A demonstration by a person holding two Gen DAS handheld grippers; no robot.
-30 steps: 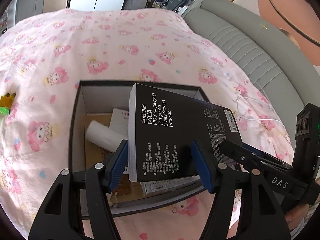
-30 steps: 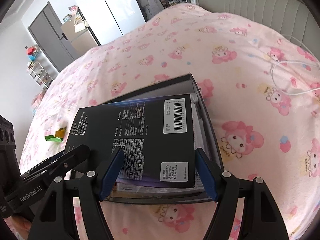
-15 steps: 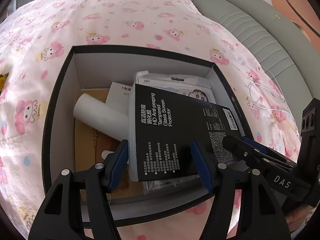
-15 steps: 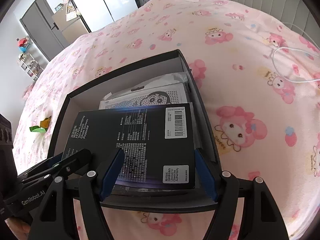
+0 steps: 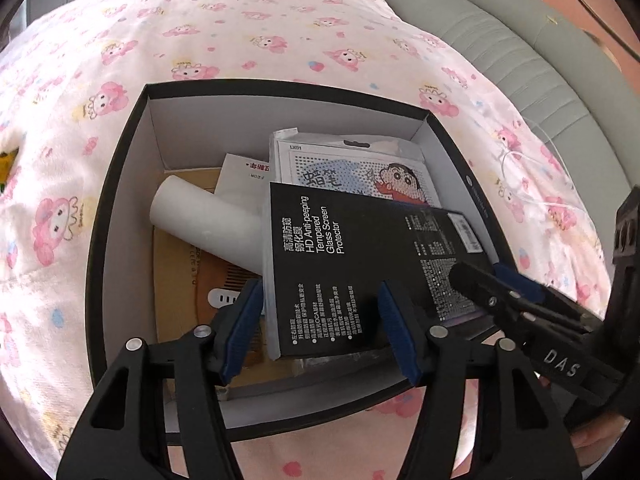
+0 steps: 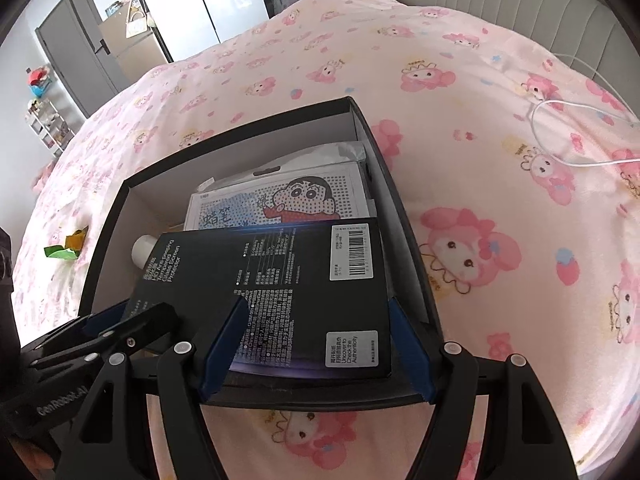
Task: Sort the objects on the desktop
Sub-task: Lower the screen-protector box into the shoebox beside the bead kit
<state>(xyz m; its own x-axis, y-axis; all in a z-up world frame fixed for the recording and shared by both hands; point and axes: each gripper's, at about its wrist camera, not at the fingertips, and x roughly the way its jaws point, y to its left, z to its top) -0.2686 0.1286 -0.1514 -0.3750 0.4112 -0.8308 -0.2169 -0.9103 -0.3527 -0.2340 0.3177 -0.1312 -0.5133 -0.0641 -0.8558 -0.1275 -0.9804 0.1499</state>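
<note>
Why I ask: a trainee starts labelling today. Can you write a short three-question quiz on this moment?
1. True or false: the screen protector box lies flat on the bedsheet, outside the storage box.
2. Which item shows just beyond the screen protector box's far edge? A) cartoon packet B) scissors C) mug
3. Short answer: what colour is the roll lying in the storage box?

Key: 1 false, it is over the open storage box; 2 A; 3 white.
</note>
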